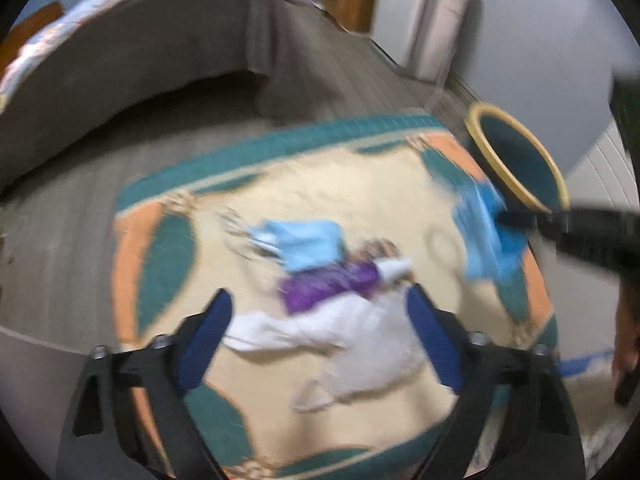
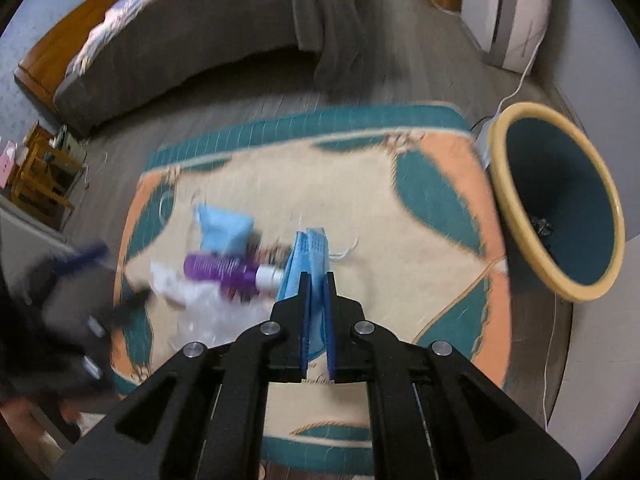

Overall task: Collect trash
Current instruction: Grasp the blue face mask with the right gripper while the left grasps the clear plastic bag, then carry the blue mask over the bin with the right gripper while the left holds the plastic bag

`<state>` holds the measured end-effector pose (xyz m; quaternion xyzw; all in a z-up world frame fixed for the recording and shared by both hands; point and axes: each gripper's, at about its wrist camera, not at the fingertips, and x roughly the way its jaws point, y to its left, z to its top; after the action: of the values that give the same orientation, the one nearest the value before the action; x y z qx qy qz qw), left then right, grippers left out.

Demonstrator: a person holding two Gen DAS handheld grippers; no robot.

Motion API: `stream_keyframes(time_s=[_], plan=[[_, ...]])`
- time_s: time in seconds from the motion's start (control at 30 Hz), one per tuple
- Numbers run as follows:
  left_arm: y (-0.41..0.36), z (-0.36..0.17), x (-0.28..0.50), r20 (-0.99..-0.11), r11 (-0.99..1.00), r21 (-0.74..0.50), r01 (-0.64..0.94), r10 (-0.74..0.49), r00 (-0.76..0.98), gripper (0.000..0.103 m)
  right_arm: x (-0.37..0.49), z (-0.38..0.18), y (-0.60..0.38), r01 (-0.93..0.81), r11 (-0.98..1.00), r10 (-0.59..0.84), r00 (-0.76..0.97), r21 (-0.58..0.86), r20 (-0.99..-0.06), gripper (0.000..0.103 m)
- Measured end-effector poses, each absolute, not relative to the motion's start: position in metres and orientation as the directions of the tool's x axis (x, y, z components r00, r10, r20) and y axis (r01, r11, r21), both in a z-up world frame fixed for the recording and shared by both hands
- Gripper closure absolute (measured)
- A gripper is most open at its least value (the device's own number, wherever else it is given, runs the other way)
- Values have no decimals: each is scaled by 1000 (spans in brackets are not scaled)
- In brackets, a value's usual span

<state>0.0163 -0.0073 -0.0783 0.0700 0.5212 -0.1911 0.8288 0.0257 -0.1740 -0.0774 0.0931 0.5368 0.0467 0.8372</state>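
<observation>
Lying on a patterned cream, teal and orange rug (image 2: pixel 420 216) over grey plank flooring: a second pale blue face mask (image 2: pixel 224 228), a purple ribbed plastic bottle with a white cap (image 2: pixel 224 270) just beside it, and a crumpled white plastic wrapper (image 1: pixel 360 336) touching the bottle.

Right gripper (image 2: pixel 316 280): blue-padded fingers drawn narrow, pinching a folded pale blue face mask (image 2: pixel 310 256) that sticks out past the fingertips, above the rug, with the bottle's cap just behind it.

Left gripper (image 1: pixel 320 300): fingers spread wide, nothing between them, poised over the white wrapper and the bottle.

Bin: a round teal wastebasket with a yellow rim (image 2: pixel 556 200), standing at the rug's right edge; small dark debris shows at its bottom.

Surroundings: a bed with a grey cover (image 2: pixel 192 32) beyond the rug; a white appliance (image 2: pixel 512 12) against the far wall, its white cable (image 2: pixel 520 80) running past the bin; wooden furniture (image 2: pixel 40 172) at far left. Both views are motion-blurred.
</observation>
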Motion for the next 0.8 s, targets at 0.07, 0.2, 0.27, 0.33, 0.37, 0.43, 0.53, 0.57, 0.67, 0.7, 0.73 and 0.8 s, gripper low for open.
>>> stream_keyframes(time_s=[0.07,0.2,0.27,0.33,0.37,0.43,0.53,0.57,0.67,0.7,0.73,0.8], plan=[[-18,-88,14,-909,903,-59,425,-225,352,30,28,-76,-179,28,978,174,426,205,-888,97],[-36,-110,8,-941,874,-13,486,-175,291,48,32,-76,-184,30,977,176,428,209,-887,97],[-40,-118,6,-949,866,-4,501,-161,271,58,30,-74,-187,23,977,180,431,210,-884,97],[-44,-123,4,-953,858,15,514,-143,268,78,30,-73,-186,17,977,182,436,210,-881,97],[-46,-125,3,-953,857,19,515,-141,270,83,29,-73,-185,16,977,183,439,211,-880,97],[-48,-122,2,-948,858,15,514,-151,280,94,29,-71,-187,16,977,185,444,214,-877,97],[-52,-110,-1,-929,858,41,512,-157,336,97,28,-68,-191,28,973,191,453,228,-871,97],[-52,-101,-2,-917,860,43,509,-168,361,97,27,-65,-193,31,971,195,458,235,-867,97],[-52,-77,-1,-887,865,43,499,-196,417,98,27,-55,-197,34,966,210,479,257,-852,97],[-52,-68,-2,-874,869,43,493,-207,440,98,26,-51,-199,34,963,216,486,266,-847,97],[-51,-59,-3,-860,873,37,486,-219,460,98,27,-48,-201,33,962,221,492,271,-842,97],[-49,-47,-1,-841,881,14,474,-246,482,98,27,-38,-205,25,960,226,512,278,-828,97]])
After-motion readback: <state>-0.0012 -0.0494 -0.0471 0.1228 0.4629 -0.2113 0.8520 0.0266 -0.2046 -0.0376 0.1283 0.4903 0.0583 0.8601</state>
